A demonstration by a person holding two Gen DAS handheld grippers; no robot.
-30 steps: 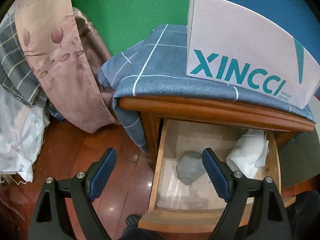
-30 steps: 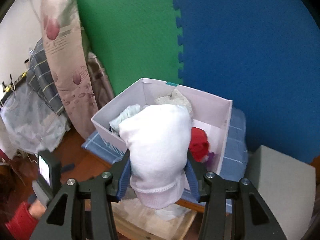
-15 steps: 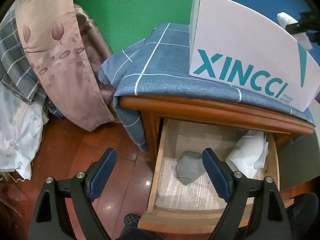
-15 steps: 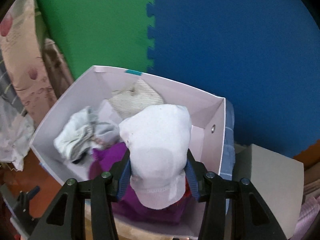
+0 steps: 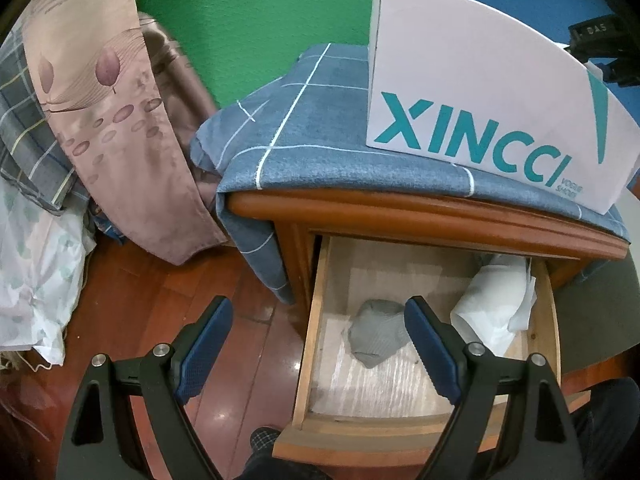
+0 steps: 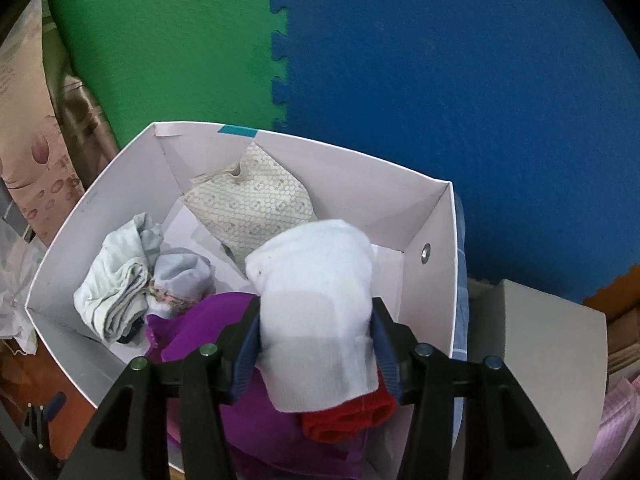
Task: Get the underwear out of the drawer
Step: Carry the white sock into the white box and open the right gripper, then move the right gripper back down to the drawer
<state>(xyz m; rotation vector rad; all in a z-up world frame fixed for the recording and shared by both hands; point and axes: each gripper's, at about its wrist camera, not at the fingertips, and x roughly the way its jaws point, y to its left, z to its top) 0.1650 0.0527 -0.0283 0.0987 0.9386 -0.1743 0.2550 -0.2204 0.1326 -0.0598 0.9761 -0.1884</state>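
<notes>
On the left, the left claw (image 5: 318,344) hung wide open and empty, tilted down over the open drawer (image 5: 316,320) of the wooden nightstand (image 5: 400,212). A grey folded piece of underwear (image 5: 378,338) lay on the drawer floor just beside its right finger, with a white bundle (image 5: 494,308) further right against the drawer's side wall; both were yet to be taken out.

To the right, on the blue checked cloth (image 5: 320,128) over the nightstand top, stood the white box (image 6: 434,248). The right claw (image 6: 316,338) pointed steeply down into it, gripping white underwear (image 6: 316,292) between its pads; the jaws had just been easing apart, though the cloth sat pinched between them. Below it lay purple (image 6: 204,332) and red (image 6: 348,416) garments, with pale grey ones (image 6: 120,284) to the left.

The step looked like the drop: it would go best if the jaws opened fully while low over the pile, so the soft piece fell inside the box walls rather than catching on a pad
</notes>
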